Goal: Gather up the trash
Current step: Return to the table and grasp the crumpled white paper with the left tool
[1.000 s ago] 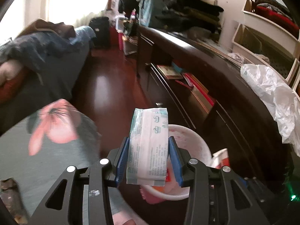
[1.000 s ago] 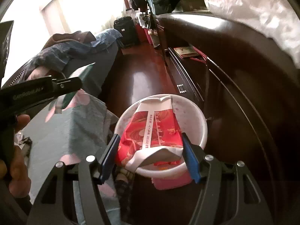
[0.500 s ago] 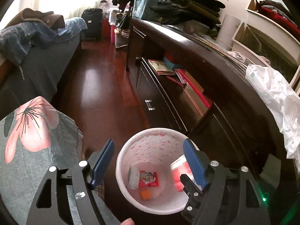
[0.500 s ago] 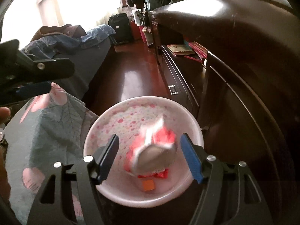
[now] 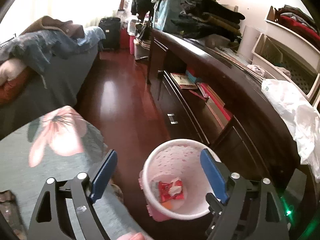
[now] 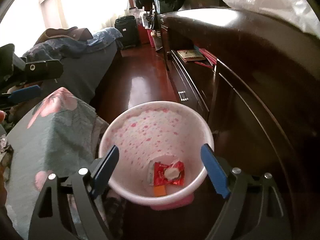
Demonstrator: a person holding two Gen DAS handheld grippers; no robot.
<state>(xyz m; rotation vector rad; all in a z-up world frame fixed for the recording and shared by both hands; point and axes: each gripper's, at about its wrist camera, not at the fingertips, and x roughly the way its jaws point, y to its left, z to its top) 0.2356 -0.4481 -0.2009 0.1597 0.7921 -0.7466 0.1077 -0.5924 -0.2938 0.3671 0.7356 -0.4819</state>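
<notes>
A white waste bin with pink dots [image 6: 140,128] stands on the floor by the dark cabinet; it also shows in the left wrist view [image 5: 176,152]. Inside lie a red wrapper [image 6: 170,173], a small orange piece [image 6: 159,191] and a pale packet under the wrapper. The red wrapper shows in the left wrist view [image 5: 170,188] too. My right gripper [image 6: 160,172] is open and empty, held over the bin's near rim. My left gripper [image 5: 158,176] is open and empty, above and left of the bin. The left gripper's blue finger [image 6: 24,95] shows at the left of the right wrist view.
A grey cloth with pink flowers [image 5: 50,140] covers a surface at left. A long dark cabinet [image 5: 230,92] with books runs along the right, a white plastic bag [image 5: 296,116] on top. Dark red floor [image 5: 124,92] leads to a bed [image 5: 40,60] and a suitcase.
Both grippers opened and dropped their loads into the bin: the left its pale packet, the right its red wrapper. The left gripper has drawn back to the left.
</notes>
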